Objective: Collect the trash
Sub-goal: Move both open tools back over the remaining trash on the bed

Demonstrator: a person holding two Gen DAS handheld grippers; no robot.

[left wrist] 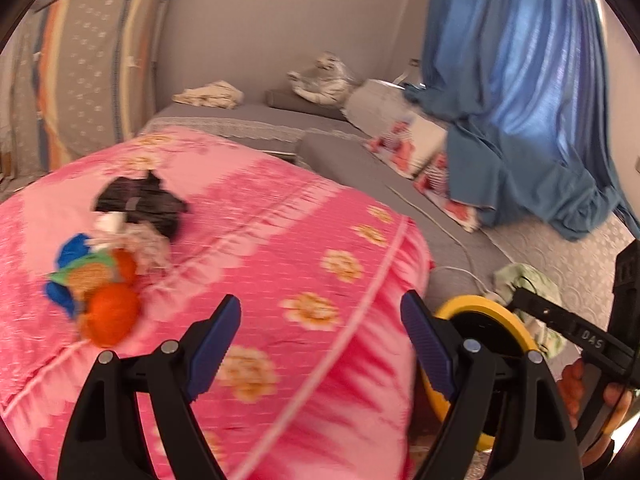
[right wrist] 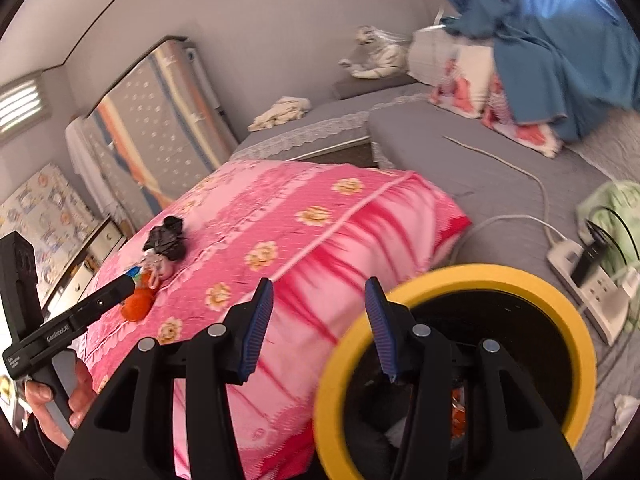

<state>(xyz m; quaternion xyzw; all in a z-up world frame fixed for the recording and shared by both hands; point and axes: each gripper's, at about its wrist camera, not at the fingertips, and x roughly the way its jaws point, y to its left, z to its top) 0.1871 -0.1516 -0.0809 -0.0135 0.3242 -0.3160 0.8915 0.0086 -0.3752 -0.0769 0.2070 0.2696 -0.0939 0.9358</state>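
With both the left tongs [left wrist: 320, 344] and right tongs [right wrist: 318, 322] released and empty, the trash pile [left wrist: 116, 256] lay on the pink quilt [left wrist: 288, 240], well apart from the yellow-rimmed bin [right wrist: 452, 360] beside that quilt, evidently awaiting collection.

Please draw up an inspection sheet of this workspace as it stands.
Surface: pink floral quilt, bulging over grey bedding.
Job's things: trash pile on the quilt, orange, blue, white and black bits; yellow-rimmed bin beside the quilt.
Clutter: green cloth, cream cloth.
Grippers: left gripper open, empty, over the quilt; right gripper open, empty, above the bin's rim.
Cables: white power strip with its lead across the bedding.
Surroundings: blue curtain, cat, upright mattress.
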